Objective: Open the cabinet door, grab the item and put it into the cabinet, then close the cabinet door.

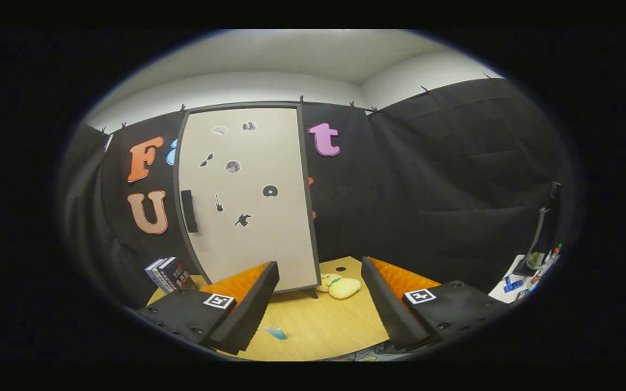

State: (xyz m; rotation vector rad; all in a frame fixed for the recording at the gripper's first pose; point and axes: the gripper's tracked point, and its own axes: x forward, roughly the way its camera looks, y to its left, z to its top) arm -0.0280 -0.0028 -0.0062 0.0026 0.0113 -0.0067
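- Beyond the fingers, on the wooden table (313, 331): yellow plush item (340, 286), left part hidden behind cabinet door (248, 198).
- Door closed, dark handle (189, 210) on its left edge.
- Gripper (318, 304) fingers wide apart, empty.
- Books (167, 273) left of cabinet, titles illegible.

Wooden table (313, 326): cabinet (248, 201), yellow plush (340, 286), books (167, 273).

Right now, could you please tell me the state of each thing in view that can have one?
Cabinet door: shut, its black handle untouched.
Tool: open, fingers spread wide, holding nothing.
Yellow plush toy: lying on the wooden table by the cabinet's foot, just beyond the fingers, not grasped.
Books: standing upright left of the cabinet.
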